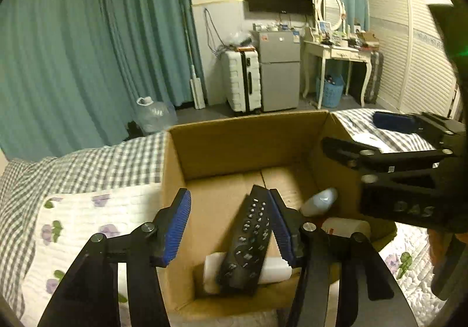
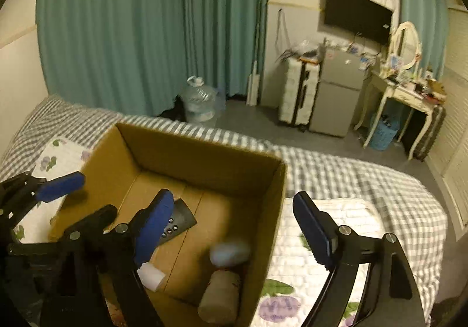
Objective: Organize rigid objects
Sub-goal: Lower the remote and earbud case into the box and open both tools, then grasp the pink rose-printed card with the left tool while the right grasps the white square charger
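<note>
An open cardboard box (image 1: 234,140) stands on the bed. In it a black remote control (image 1: 248,242) lies across a white bottle (image 1: 275,268). A blurred pale bottle (image 1: 320,201) and a white container (image 1: 345,227) lie at its right side. My left gripper (image 1: 231,227) is open above the box; its right finger touches the remote's edge. My right gripper (image 2: 234,227) is open and empty over the box's right wall (image 2: 275,210). In the right wrist view the remote (image 2: 178,221), the pale bottle (image 2: 231,252), a beige cylinder (image 2: 219,297) and the left gripper (image 2: 76,195) show.
The bed has a grey checked sheet (image 2: 351,175) and a floral quilted pad (image 1: 87,227). Beyond the bed are a water jug (image 2: 199,102), a white suitcase (image 1: 242,78), a small fridge (image 1: 279,72), a dressing table (image 1: 336,49) and teal curtains (image 1: 87,34).
</note>
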`<state>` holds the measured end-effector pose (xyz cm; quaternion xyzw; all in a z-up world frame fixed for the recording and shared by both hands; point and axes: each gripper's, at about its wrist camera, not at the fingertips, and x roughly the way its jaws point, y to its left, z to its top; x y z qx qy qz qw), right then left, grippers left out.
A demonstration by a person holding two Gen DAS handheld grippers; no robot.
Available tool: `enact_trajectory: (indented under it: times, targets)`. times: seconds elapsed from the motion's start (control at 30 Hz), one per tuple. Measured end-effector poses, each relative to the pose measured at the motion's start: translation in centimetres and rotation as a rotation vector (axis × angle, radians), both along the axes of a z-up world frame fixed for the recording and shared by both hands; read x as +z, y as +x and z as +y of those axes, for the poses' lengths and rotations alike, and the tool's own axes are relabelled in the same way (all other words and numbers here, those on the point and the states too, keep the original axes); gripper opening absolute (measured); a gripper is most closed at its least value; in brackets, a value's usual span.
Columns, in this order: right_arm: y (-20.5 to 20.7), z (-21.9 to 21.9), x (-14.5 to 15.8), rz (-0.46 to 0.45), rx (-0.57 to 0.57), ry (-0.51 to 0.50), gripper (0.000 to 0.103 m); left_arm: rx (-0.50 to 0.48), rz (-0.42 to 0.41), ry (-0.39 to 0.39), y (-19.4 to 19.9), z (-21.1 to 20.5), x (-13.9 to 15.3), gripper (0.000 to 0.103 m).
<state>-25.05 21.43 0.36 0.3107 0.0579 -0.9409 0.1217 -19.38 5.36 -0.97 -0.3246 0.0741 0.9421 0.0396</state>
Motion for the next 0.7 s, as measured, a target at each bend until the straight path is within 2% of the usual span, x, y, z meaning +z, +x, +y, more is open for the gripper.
enact_trajectory:
  times: [0.1, 0.17, 0.23, 0.43, 0.53, 0.7]
  targets:
    - [2.3, 0.6, 2.2, 0.046, -0.028, 0.006, 0.096, 0.018, 0.031, -0.008, 1.9, -0.4, 1.7, 0.062]
    - [4.6, 1.1, 3.9, 0.077, -0.051, 0.014, 0.098, 0.029, 0.062, -0.014, 3.3, -0.7, 3.1, 0.069]
    - [6.7, 1.4, 5.1, 0.092, -0.059, 0.020, 0.103, 0.033, 0.083, 0.000, 5.3, -1.3, 4.7, 0.070]
    - [12.7, 1.8, 7.6, 0.104, -0.080, 0.061, 0.103, 0.058, 0.107, 0.037, 10.1, -3.0, 7.6, 0.071]
    - [15.1, 1.3, 7.4, 0.095, -0.080, 0.085, 0.103, 0.063, 0.096, 0.040, 11.6, -3.7, 7.7, 0.071]
    - [17.1, 0.3, 4.5, 0.034, -0.069, 0.089, 0.103, 0.085, 0.041, 0.055, 13.4, -5.3, 5.5, 0.071]
